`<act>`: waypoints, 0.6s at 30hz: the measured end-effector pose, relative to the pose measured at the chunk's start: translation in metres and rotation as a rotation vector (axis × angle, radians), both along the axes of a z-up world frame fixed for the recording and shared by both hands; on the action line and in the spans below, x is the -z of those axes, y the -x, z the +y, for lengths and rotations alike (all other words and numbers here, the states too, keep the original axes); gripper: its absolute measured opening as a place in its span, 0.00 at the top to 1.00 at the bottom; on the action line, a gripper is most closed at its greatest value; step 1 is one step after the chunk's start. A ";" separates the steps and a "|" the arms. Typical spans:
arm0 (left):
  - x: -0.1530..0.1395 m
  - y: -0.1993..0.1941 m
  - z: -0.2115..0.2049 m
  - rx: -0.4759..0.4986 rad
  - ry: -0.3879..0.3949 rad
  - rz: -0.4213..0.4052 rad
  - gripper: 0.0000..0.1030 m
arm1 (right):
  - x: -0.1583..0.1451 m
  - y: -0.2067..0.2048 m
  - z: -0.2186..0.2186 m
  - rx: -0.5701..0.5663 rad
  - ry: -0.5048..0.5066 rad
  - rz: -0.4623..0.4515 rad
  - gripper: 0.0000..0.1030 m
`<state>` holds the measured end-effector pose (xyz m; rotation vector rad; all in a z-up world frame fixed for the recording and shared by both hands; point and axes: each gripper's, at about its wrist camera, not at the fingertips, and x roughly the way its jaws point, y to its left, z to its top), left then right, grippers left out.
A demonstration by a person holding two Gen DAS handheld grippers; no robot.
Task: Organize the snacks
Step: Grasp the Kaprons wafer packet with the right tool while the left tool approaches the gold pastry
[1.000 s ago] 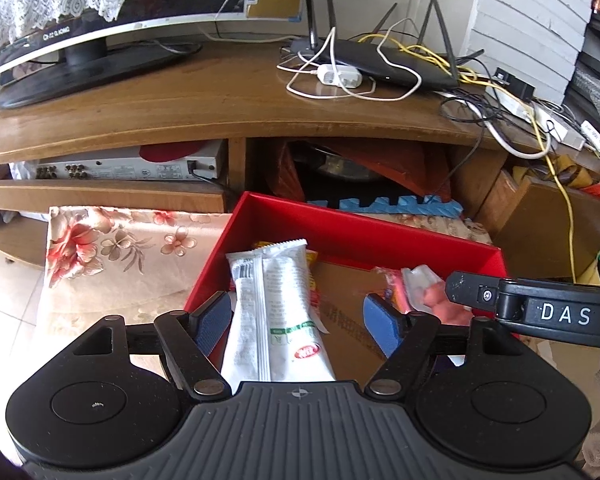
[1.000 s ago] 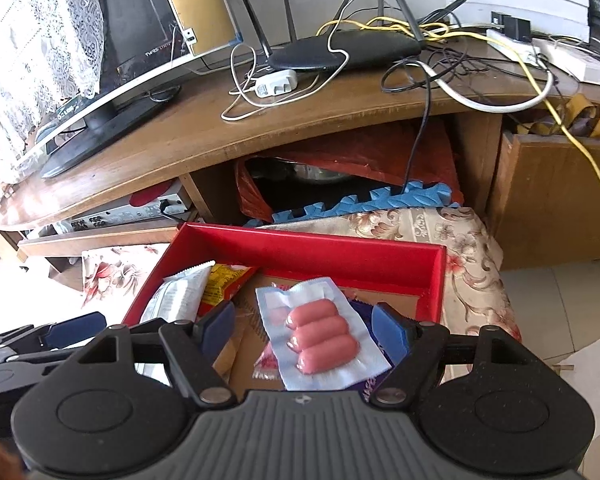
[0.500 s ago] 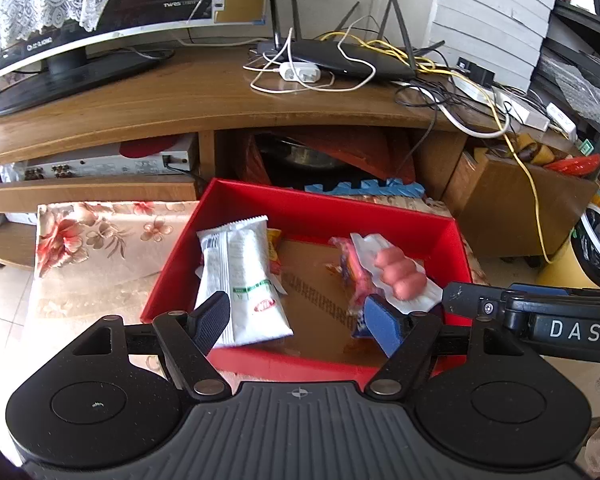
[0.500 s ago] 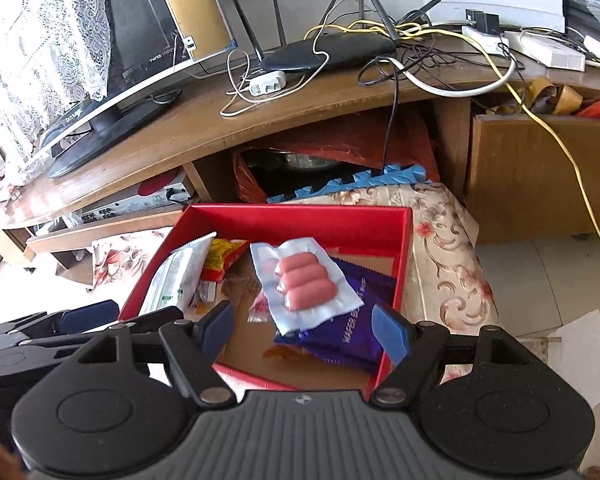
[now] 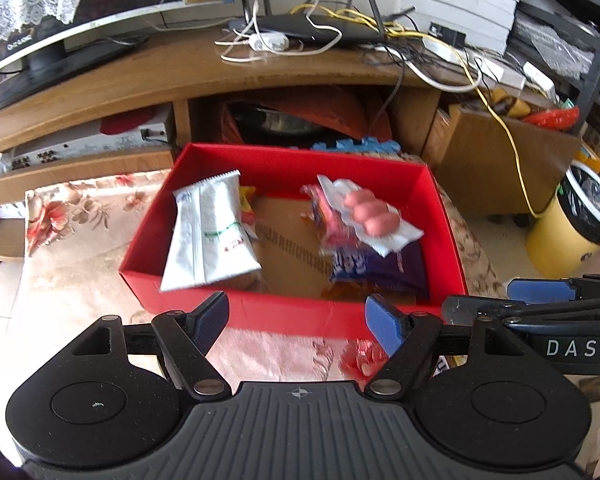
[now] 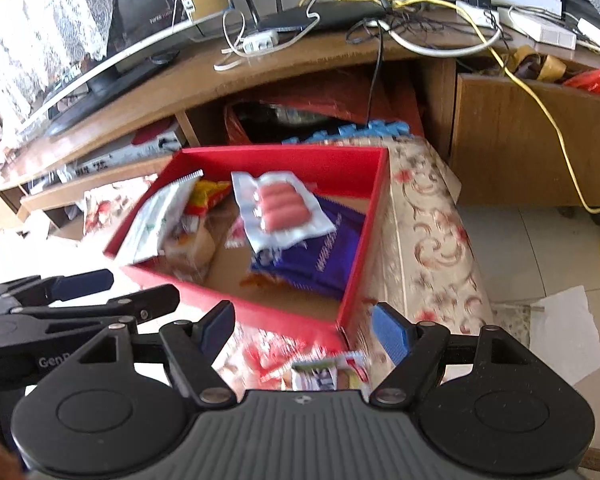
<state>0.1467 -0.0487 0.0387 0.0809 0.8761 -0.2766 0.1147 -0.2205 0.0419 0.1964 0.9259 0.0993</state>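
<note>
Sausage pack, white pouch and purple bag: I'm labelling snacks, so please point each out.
sausage pack [image 6: 279, 207], right wrist view, on the middle pink sausage.
white pouch [image 5: 211, 229], left wrist view, on its flat front.
purple bag [image 6: 327, 249], right wrist view, on the bare purple face beside the sausages.

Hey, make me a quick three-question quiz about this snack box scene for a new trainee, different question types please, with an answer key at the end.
1. True or false: the sausage pack lies on top of the purple packet.
2. Which side of the red box holds the white packet in the left wrist view: A) left, B) right, C) outside the box?
3. Fill in: the left gripper and the right gripper both have their jaws ____ and hold nothing.

Key: 1 true; 2 A; 3 open.
</note>
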 end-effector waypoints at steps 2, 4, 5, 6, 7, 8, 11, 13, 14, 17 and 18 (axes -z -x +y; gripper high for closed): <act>0.003 0.004 -0.001 0.008 -0.007 0.009 0.20 | 0.006 0.003 -0.002 -0.009 0.015 0.019 0.28; 0.007 0.007 -0.003 0.016 -0.010 0.021 0.20 | 0.012 0.005 -0.004 -0.015 0.026 0.042 0.28; 0.009 0.008 -0.003 0.020 -0.014 0.025 0.20 | 0.016 0.006 -0.005 -0.018 0.028 0.058 0.28; 0.010 0.009 -0.004 0.022 -0.014 0.032 0.20 | 0.019 0.006 -0.006 -0.020 0.029 0.072 0.28; 0.012 0.010 -0.004 0.025 -0.011 0.039 0.20 | 0.023 0.007 -0.007 -0.022 0.030 0.086 0.28; 0.013 0.010 -0.005 0.028 -0.005 0.047 0.19 | 0.026 0.007 -0.007 -0.027 0.033 0.099 0.28; 0.016 0.011 -0.004 0.039 0.014 0.075 0.18 | 0.040 0.009 -0.005 -0.053 0.048 0.145 0.28; 0.018 0.012 -0.004 0.039 0.007 0.076 0.18 | 0.052 0.008 -0.002 -0.071 0.057 0.186 0.28; 0.019 0.012 -0.004 0.038 0.004 0.079 0.18 | 0.057 0.008 -0.001 -0.078 0.064 0.204 0.28; 0.020 0.013 -0.003 0.035 0.006 0.088 0.18 | 0.070 0.005 0.003 -0.092 0.068 0.247 0.28; 0.021 0.012 -0.004 0.037 0.007 0.090 0.18 | 0.074 0.003 0.004 -0.091 0.067 0.258 0.28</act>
